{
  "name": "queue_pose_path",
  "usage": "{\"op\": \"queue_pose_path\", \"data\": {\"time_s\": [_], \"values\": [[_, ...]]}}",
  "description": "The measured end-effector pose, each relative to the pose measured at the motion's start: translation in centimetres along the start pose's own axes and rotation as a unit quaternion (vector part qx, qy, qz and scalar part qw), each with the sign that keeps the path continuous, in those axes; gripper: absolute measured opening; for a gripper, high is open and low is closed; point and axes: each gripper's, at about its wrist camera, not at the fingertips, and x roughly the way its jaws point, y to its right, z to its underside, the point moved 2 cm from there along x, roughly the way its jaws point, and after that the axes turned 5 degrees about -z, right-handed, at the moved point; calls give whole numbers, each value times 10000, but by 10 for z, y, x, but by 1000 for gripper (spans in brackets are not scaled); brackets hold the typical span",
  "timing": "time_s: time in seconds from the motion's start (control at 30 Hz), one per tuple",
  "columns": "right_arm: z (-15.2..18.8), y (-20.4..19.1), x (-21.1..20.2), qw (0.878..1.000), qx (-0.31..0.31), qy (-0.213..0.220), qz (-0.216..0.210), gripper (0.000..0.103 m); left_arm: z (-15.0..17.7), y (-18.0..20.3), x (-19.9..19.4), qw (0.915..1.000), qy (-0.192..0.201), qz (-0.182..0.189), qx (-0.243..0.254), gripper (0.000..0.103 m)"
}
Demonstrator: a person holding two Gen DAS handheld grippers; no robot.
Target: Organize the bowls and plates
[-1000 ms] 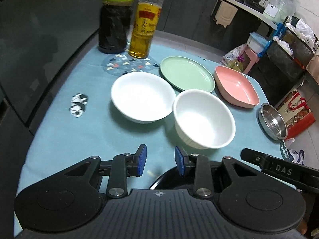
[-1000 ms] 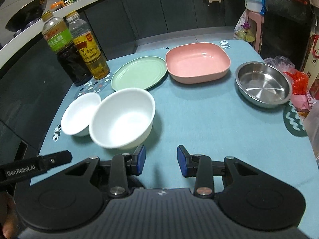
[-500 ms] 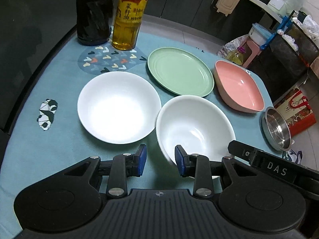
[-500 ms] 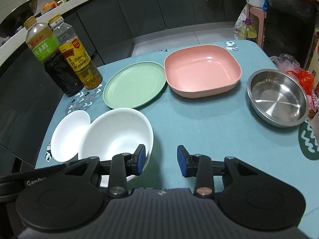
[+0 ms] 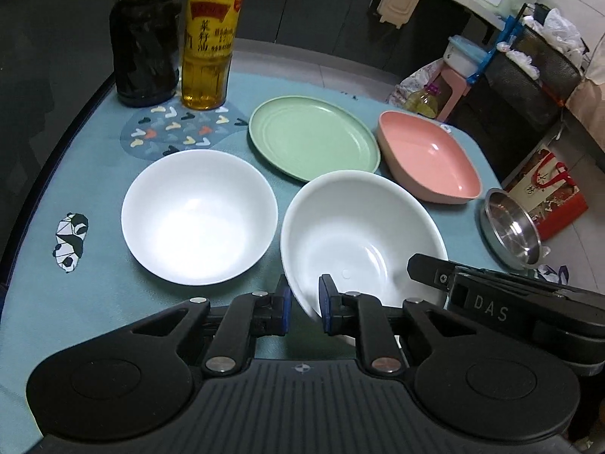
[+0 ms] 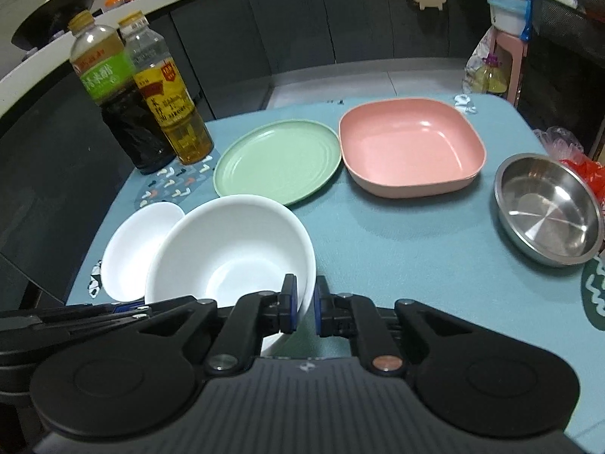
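A deep white bowl point(image 5: 363, 234) stands on the blue table, and both grippers grip its near rim. My left gripper point(image 5: 305, 302) is shut on its left rim; my right gripper point(image 6: 303, 300) is shut on its right rim. The deep white bowl point(image 6: 230, 249) fills the near left of the right wrist view. A shallower white bowl point(image 5: 198, 217) stands just left of it and also shows in the right wrist view point(image 6: 132, 253). Behind are a green plate point(image 5: 314, 138), a pink square dish point(image 5: 429, 157) and a steel bowl point(image 6: 548, 208).
Two bottles, one dark point(image 5: 145, 34) and one with yellow oil point(image 5: 208, 38), stand at the table's far left by a patterned coaster point(image 5: 170, 132). The table edge runs close on the left. A red bag point(image 5: 548, 193) sits on the floor to the right.
Both grippers moved forward onto the deep white bowl and closed on its rim, the left on one side and the right on the other. The bowl now looks slightly tilted.
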Motion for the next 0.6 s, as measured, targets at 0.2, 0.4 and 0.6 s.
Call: {"op": "queue_pose_path", "data": {"time_s": [0.2, 0.4, 0.6], "values": [[7, -8, -20, 9999, -36, 140, 26, 5, 7, 3, -20, 9998, 178, 27, 108, 14], [16, -19, -37, 9995, -109, 282, -19, 7, 18, 3, -43, 9992, 384, 51, 130, 14], [28, -30, -58, 9988, -206, 439, -53, 7, 33, 1, -68, 9981, 593, 55, 168, 14]]}}
